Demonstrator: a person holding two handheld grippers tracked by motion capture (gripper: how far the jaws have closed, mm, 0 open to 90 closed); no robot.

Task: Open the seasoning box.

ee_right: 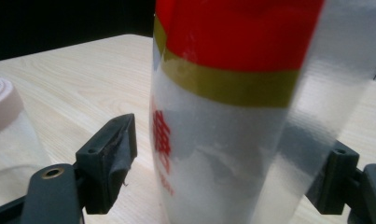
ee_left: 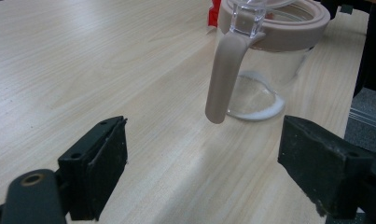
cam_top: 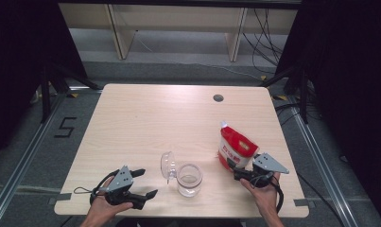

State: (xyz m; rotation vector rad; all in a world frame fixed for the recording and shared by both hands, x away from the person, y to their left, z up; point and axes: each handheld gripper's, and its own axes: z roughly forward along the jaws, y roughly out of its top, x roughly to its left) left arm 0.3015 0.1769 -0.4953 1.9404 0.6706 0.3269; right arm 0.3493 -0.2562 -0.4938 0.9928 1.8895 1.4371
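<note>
Pouch [cam_top: 236,149] holds white grains; glass jar [cam_top: 189,179] stands open, a little white inside.

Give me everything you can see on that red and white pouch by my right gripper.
The pouch is a soft plastic bag, red on top, with a gold band, a clear lower part showing white granules, and red print. It stands upright on the table, right of the glass jar, its top corner tipped up. The right gripper straddles its lower part; the left pad stands clear of it, and the far side is too veiled by the film to tell contact.
</note>
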